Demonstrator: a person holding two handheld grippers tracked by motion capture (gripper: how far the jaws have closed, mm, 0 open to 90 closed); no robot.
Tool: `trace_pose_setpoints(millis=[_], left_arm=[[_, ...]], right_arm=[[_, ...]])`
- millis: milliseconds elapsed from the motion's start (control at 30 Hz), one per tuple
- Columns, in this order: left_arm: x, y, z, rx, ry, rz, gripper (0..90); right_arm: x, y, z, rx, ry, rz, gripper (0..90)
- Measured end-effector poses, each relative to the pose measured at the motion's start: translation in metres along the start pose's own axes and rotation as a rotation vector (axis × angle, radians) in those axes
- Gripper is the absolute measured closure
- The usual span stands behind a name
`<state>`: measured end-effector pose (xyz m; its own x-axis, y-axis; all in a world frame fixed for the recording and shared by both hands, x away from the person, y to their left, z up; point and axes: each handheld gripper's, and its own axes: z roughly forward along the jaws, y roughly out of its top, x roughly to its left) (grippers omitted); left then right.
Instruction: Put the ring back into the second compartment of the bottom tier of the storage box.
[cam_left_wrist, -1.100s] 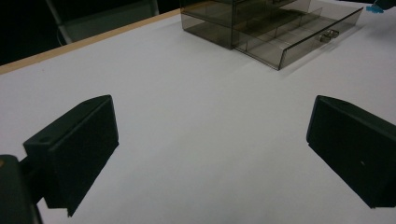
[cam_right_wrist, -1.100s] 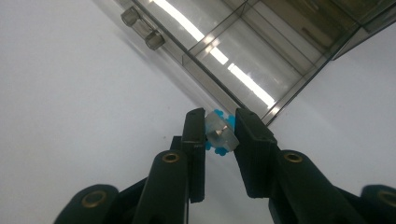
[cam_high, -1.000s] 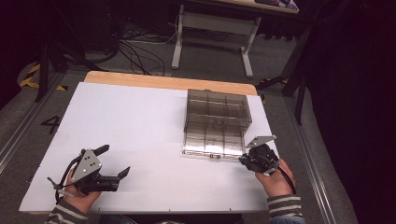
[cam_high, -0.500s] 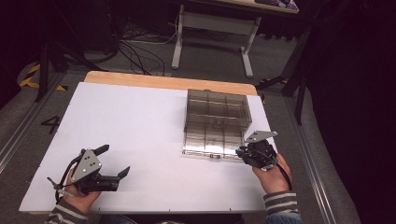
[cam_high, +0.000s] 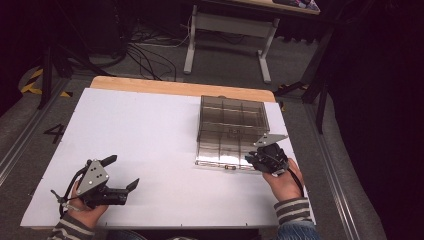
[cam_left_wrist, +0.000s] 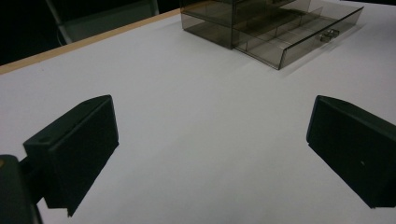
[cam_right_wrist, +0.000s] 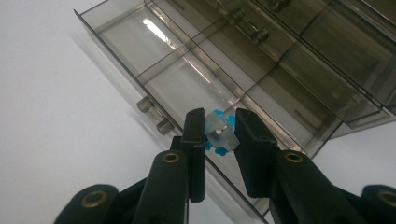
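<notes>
High view is showing one white table with one smoky transparent drawer cabinet standing right of centre, and one drawer of it sitting pulled out toward the lower edge of the frame. Two grippers are in the frame, each in one hand with a striped cuff. The left gripper is resting at the lower left, well apart from the cabinet, with its two jaws spread wide and nothing between them; in the left gripper view those same two black jaws are standing at the lower left and the right edge with bare white table between them, and the cabinet with its open drawer is lying in the upper right of that frame. The right gripper is hovering at the lower right corner of the open drawer in the high view. In the right gripper view its two jaws are clamping one small object, a clear block with blue parts showing at its edges and one small metal pin on its face, in the centre of the frame. That small object is hanging over the front wall of the drawer, whose divided compartments are running toward the upper right, and two small clear knobs are sticking out of the drawer front at centre left.
</notes>
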<state>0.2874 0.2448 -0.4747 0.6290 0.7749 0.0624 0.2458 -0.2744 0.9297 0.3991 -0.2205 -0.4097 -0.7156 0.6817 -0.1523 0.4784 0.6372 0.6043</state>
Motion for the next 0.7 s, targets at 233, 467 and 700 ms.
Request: trace_pose_setpoints(millis=[233, 467, 700], left_arm=[[0.000, 0.000, 0.000, -0.001, 0.000, 0.000, 2.8], [0.000, 0.000, 0.000, 0.000, 0.000, 0.000, 2.9], [0.000, 0.000, 0.000, 0.000, 0.000, 0.000, 2.9]], right_arm=[[0.000, 0.008, 0.010, -0.005, 0.014, -0.002, 74.4], [-0.003, 0.011, 0.019, 0.000, 0.024, 0.008, 74.4], [-0.003, 0.014, 0.029, 0.007, 0.033, 0.001, 74.4]])
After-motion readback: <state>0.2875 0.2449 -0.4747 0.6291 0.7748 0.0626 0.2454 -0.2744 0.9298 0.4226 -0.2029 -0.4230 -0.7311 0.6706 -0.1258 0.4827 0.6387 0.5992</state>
